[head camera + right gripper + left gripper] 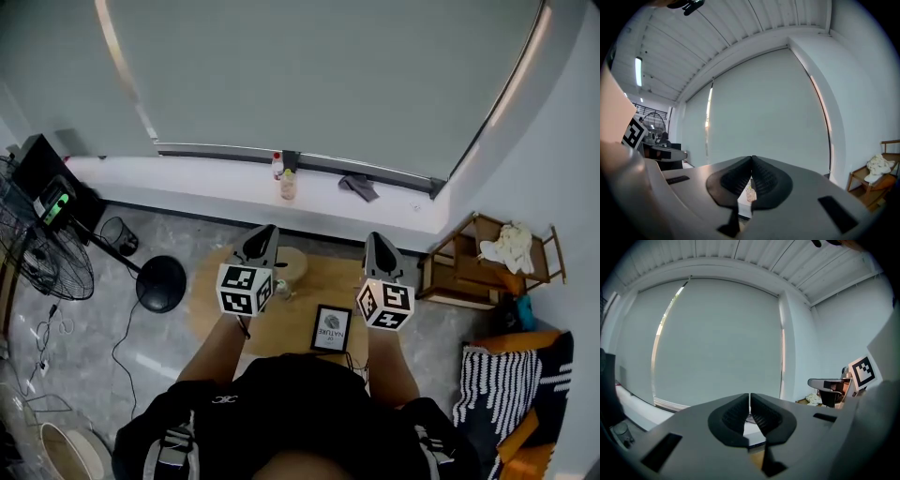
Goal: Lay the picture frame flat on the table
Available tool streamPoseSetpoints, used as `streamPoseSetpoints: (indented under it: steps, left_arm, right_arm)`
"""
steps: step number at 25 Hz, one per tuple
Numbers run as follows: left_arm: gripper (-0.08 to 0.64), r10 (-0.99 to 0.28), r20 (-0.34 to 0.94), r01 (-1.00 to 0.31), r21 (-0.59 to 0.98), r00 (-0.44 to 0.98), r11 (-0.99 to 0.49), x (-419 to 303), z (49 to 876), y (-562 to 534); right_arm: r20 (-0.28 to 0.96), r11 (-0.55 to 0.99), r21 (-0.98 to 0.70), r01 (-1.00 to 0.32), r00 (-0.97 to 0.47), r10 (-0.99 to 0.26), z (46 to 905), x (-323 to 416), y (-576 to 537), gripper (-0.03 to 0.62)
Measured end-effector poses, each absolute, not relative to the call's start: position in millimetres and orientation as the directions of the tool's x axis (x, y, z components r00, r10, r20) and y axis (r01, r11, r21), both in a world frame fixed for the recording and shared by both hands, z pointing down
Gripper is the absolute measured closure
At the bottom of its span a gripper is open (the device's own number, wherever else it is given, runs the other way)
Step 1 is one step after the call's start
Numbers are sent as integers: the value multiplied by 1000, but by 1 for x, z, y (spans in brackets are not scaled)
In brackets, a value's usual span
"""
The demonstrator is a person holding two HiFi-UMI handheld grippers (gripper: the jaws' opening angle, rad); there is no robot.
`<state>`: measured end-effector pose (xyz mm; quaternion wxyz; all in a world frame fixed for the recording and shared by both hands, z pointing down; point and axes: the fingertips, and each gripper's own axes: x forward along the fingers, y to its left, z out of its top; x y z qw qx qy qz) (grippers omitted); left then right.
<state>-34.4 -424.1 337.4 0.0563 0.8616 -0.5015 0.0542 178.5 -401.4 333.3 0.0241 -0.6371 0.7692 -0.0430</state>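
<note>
Left gripper (pixel 263 234) and right gripper (pixel 377 240) hover over the round wooden counter (pixel 211 300), tongs pinched together on nothing. They're aimed at the window, so it looks like a parked pose, clear of everything. Between them, near edge: the black picture frame with white print (pixel 332 328), face showing upward. Flat or leaning back? Can't tell.

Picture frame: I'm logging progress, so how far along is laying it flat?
In hand: nothing. The left tool and right tool are shut, empty, pointed at the blind. The picture frame sits on the round table below them, face showing, no tool touching it. From above I cannot tell whether it is propped or already flat, so what is left is unclear.
</note>
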Motion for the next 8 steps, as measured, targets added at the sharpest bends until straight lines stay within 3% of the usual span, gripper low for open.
streamPoseSetpoints:
  steps: [8]
  left_arm:
    - [531,-851,131,-860,37,509,-508,-50,329,-423]
  right_arm:
    - [8,174,-104,-979,-176,-984,332,160,-400,578]
